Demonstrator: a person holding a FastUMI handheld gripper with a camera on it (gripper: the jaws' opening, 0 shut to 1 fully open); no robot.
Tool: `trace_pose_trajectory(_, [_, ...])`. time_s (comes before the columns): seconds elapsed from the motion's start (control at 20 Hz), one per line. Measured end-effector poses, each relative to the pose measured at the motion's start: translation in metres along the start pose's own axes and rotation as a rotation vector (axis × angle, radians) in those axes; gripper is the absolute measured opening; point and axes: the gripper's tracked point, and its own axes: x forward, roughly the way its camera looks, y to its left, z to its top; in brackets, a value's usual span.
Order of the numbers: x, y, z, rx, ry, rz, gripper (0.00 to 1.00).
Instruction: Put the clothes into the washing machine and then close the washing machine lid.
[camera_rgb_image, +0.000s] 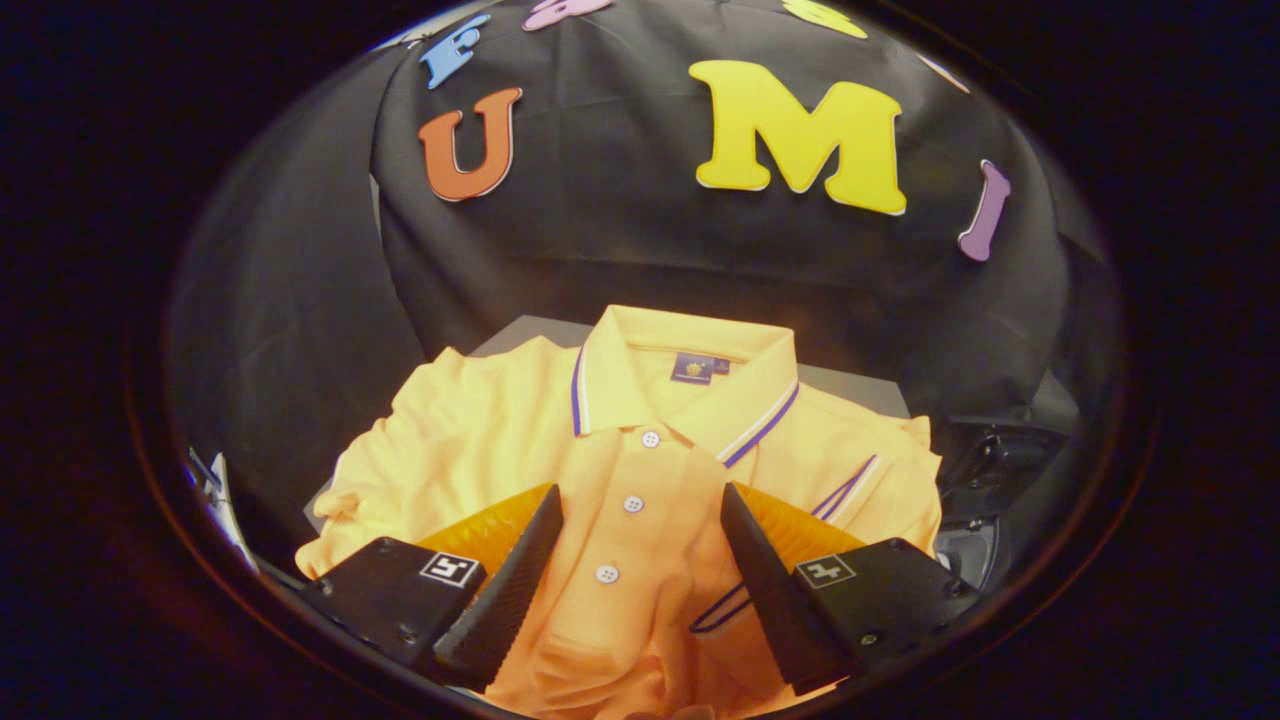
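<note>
Dark machine part (985, 470) beside the yellow polo shirt with striped collar (640, 440) is indistinct; gripper (640, 510) fingers spread apart over the shirt's buttoned front

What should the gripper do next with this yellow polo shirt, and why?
Probably close on the fabric. The gripper is open, its jaws straddling the button placket of the yellow polo shirt, which lies spread out and not yet gripped. Pinching there should allow lifting it.

The small dark label (699, 368) inside the shirt (640, 480) collar is too small to read.
</note>
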Motion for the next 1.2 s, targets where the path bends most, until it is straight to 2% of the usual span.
trace_pose_trajectory(0.35, [0.000, 0.002, -0.003, -0.061, 0.045, 0.035, 0.99])
trace_pose_trajectory(0.45, [0.000, 0.007, 0.000, -0.082, 0.052, 0.077, 0.91])
trace_pose_trajectory(0.6, [0.000, 0.007, -0.003, -0.076, 0.017, 0.079, 0.21])
trace_pose_trajectory(0.7, [-0.002, 0.008, 0.000, -0.094, 0.023, 0.074, 0.08])
trace_pose_trajectory(0.9, [-0.008, 0.007, 0.008, -0.019, 0.035, 0.113, 0.05])
trace_pose_trajectory(1.2, [-0.051, 0.005, 0.057, -0.010, -0.104, 0.173, 0.05])
